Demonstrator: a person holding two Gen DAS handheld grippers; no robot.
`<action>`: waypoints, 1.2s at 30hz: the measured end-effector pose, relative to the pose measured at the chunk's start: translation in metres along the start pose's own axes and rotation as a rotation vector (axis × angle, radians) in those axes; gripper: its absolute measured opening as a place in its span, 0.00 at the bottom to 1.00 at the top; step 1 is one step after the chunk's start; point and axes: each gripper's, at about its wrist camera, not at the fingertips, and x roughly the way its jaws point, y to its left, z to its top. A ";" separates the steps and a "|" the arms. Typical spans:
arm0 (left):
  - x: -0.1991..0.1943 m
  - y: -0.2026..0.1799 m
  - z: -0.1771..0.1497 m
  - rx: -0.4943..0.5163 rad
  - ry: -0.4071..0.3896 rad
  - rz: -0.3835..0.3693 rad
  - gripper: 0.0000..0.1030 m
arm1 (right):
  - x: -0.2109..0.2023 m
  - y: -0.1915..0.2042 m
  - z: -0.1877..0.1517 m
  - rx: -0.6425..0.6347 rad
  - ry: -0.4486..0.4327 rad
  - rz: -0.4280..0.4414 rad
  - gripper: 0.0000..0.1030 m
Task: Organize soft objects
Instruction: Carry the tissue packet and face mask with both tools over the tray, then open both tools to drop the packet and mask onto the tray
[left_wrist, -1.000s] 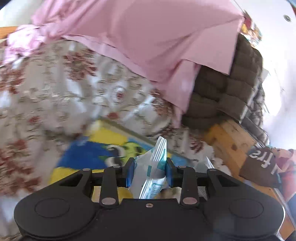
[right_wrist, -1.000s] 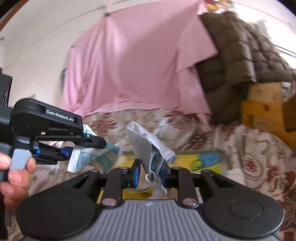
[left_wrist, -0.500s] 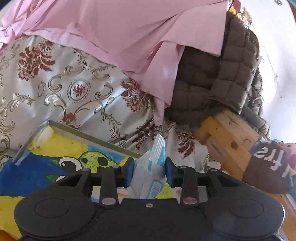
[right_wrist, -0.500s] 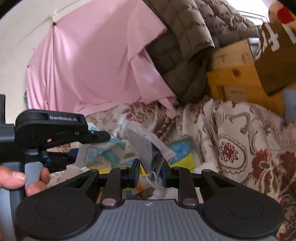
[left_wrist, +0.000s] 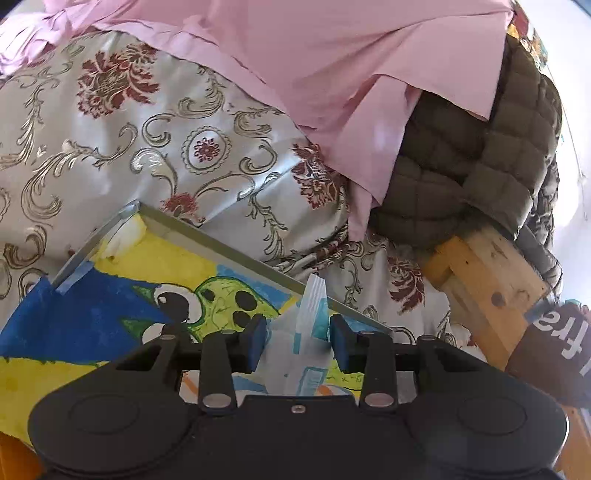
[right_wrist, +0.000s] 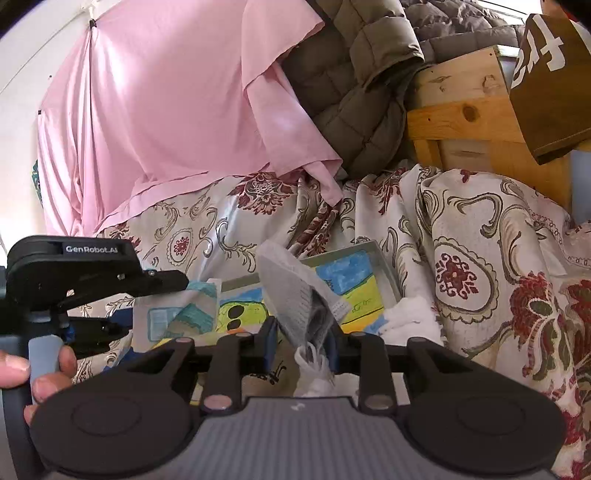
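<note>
My left gripper is shut on a white and teal soft packet and holds it over a painted tray with a yellow, blue and green cartoon picture. In the right wrist view the left gripper shows at the left with the packet. My right gripper is shut on a grey face mask, whose white ear loops hang below, above the same tray.
The tray lies on a floral bedcover. A pink sheet hangs behind. A quilted olive jacket drapes over a wooden frame. White stuffing lies by the tray's right edge.
Both grippers have moved down and closer to the tray, which now fills more of both views. Each still holds its item; the left jaws look slightly wider.
</note>
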 end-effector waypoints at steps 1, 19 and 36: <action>0.000 0.000 0.000 0.005 0.002 0.002 0.40 | 0.000 0.000 0.000 -0.004 0.000 -0.001 0.35; -0.026 -0.015 -0.014 0.228 0.005 0.113 0.88 | -0.009 0.006 0.005 -0.044 0.037 -0.045 0.69; -0.150 -0.010 -0.035 0.262 -0.058 0.150 0.99 | -0.114 0.044 0.007 -0.139 -0.042 -0.036 0.99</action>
